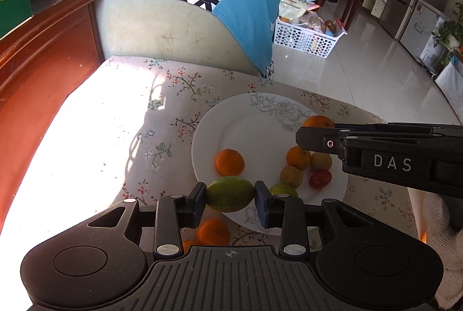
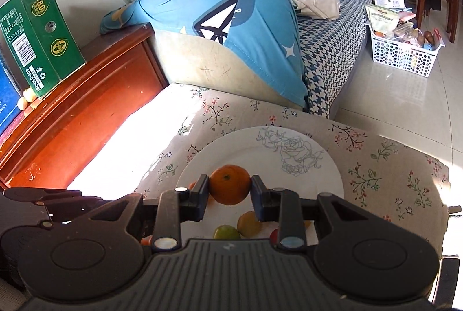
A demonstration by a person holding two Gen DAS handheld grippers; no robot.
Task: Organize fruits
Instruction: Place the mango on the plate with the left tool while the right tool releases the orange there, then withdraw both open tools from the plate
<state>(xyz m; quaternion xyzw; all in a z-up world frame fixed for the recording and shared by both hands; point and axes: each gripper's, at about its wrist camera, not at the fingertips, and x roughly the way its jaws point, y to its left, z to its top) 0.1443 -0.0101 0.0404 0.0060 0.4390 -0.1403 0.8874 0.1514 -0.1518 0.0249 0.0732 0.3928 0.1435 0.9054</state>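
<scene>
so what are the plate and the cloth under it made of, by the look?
Plate: likely glazed ceramic or porcelain; glossy white, with a grey outlined rose printed on it.
Floral cloth: woven fabric, matte beige, printed with small flowering sprigs; it drapes softly over the edge. The fibre cannot be told.
</scene>
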